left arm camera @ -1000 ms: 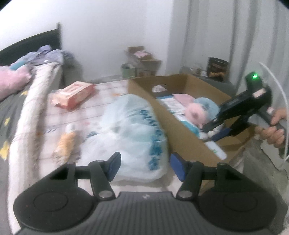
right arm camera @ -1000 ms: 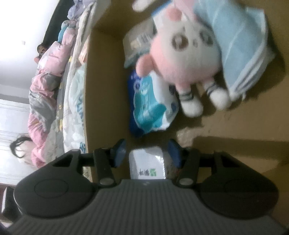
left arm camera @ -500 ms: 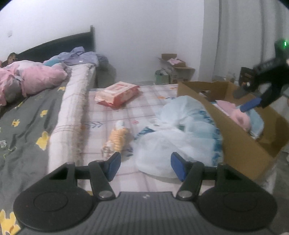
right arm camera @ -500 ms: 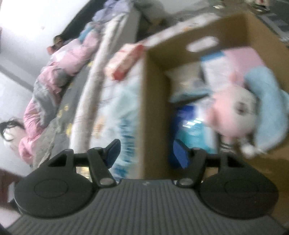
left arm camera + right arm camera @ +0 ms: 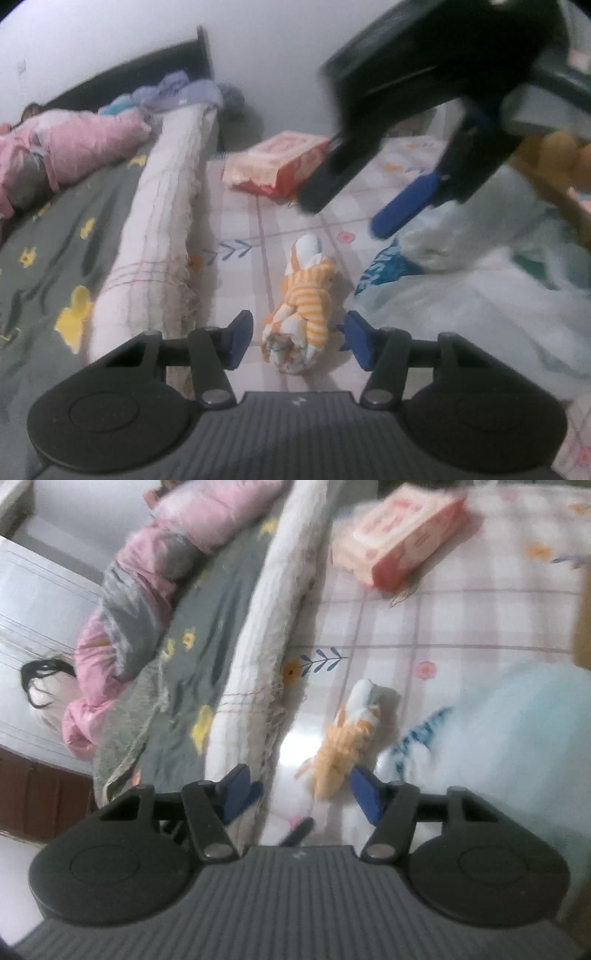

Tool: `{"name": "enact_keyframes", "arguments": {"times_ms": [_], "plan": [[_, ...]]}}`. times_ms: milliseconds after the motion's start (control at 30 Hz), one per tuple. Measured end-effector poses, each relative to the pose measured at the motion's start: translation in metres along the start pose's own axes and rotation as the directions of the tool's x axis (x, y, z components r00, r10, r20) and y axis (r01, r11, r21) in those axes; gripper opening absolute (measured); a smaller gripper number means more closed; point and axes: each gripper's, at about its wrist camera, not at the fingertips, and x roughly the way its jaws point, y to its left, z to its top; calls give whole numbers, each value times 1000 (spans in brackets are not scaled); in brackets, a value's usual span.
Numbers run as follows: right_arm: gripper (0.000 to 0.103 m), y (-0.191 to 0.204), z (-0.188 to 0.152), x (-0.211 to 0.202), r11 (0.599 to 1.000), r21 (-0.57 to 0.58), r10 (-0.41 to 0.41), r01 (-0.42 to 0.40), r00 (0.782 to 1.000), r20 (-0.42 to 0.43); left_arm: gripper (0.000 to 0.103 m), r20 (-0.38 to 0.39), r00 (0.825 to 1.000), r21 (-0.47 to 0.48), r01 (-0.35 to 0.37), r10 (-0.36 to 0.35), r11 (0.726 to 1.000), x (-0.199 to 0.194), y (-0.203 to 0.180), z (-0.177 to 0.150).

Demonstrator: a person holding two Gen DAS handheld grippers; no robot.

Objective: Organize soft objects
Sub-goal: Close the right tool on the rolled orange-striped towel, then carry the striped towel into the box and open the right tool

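A rolled orange-and-white striped cloth (image 5: 303, 306) lies on the checked bedsheet (image 5: 258, 229). My left gripper (image 5: 297, 341) is low over it with the roll's near end between its blue pads. Its jaws are closing, and a gap shows on each side of the roll. My right gripper (image 5: 351, 210) hangs above the sheet just beyond the roll, black with blue pads. In the right wrist view the cloth (image 5: 343, 746) lies below and ahead of the right gripper (image 5: 299, 790). The right jaws are closing too, with nothing pressed between the pads.
A pink-red tissue pack (image 5: 277, 166) lies farther back on the sheet. A white-and-blue plastic bag (image 5: 480, 295) bulges on the right, with the cardboard box edge (image 5: 554, 192) behind it. A rolled white blanket (image 5: 159, 229) and a grey quilt (image 5: 44, 251) lie to the left.
My left gripper has moved left and down, from the plastic bag to the striped cloth roll. My right gripper has come out of the cardboard box, rolled, and swung over the bed.
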Motion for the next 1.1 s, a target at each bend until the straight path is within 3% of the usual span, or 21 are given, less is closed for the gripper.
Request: {"name": "enact_keyframes", "arguments": {"times_ms": [100,267,400,567,733,833,933,1100], "plan": [[57,-7,23,40,998,24,-48,49,998,-46,54,-47,999,-28,3,-4,1000,20,5,3],[55,-21,33,81,992,50,-110,116,989,-104,50,-99,995,-65,20,-27,998,39,11,1],[50,-28,35,99,992,58,-106,115,986,-132,47,-96,995,-82,21,-29,996,44,11,0],[38,-24,33,95,996,56,-56,62,993,-107,43,-68,998,-101,7,-14,995,23,12,5],[36,2,22,45,999,-20,24,-25,999,-34,43,39,999,-95,21,-17,995,-34,4,24],[36,11,8,-11,995,-83,67,-64,997,39,44,117,991,-75,78,-69,994,-70,-16,37],[35,5,-12,-75,991,-122,76,-62,991,114,45,172,972,-39,168,-159,985,-95,-48,48],[35,-31,-53,-169,995,-101,32,-10,976,217,47,197,920,53,336,-339,941,-114,-119,58]]}}
